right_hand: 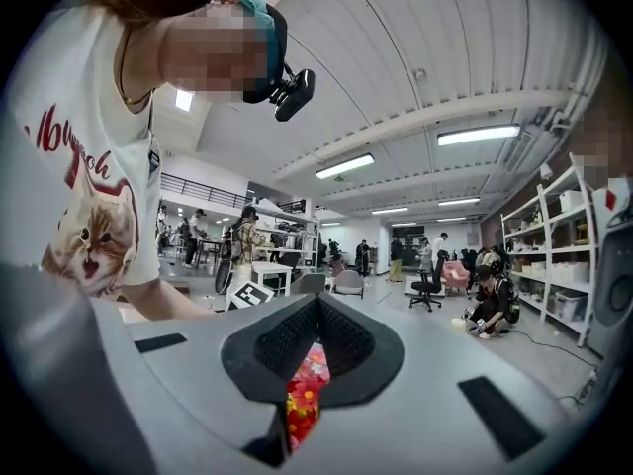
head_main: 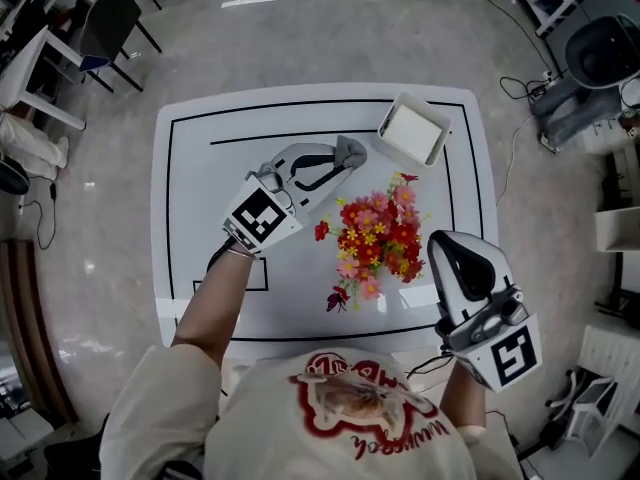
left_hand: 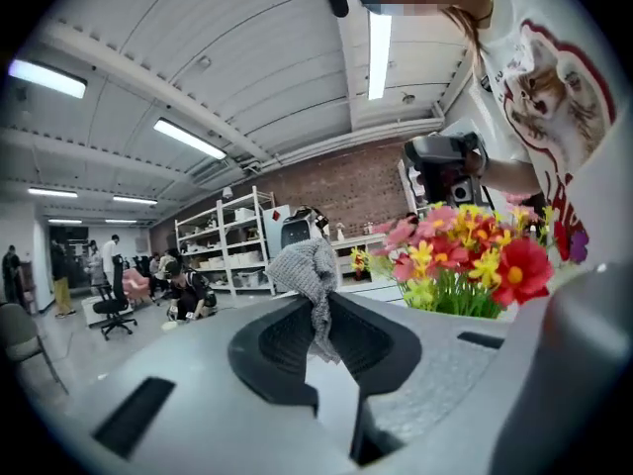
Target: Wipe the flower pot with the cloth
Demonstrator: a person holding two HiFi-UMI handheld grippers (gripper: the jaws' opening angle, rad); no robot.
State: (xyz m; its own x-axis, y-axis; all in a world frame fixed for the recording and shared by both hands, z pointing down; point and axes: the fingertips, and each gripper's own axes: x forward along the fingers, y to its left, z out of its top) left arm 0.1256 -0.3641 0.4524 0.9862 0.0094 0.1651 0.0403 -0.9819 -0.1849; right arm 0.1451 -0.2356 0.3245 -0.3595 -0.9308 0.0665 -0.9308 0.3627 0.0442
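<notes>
Going left to right in the head view: the left claw is over the desk at about 10 o'clock from the flowers, with its nose aimed toward 2 o'clock. It's pinching the grey cloth, and a crumpled wad of it pokes out past the tips.

The flower pot should be right under that bouquet, roughly mid-desk. I can't actually see the pot, since the blooms cover it from above and the left claw view only shows stems and petals. My guess is that it's standing upright with its long axis vertical and the blossoms facing straight up at the head camera. One loose sprig droops out toward 7 o'clock.

A white tray sits at 1 o'clock from the flowers, well apart from them. The right claw is at 4 o'clock, just beside the blooms and pointing toward 11. Its pads are pressed together with nothing between them, and the flowers only show through the slit behind.

How I'd do this step: bring the cloth in low from the 10 o'clock side so the wad lands on the pot wall and not in the petals. Keep the pinch firm so the cloth doesn't slip out. I'd also brace the pot from the 4 o'clock side with the right claw, because a tall, top-heavy pot like that will probably slide or tip if it's pushed from one side only.
</notes>
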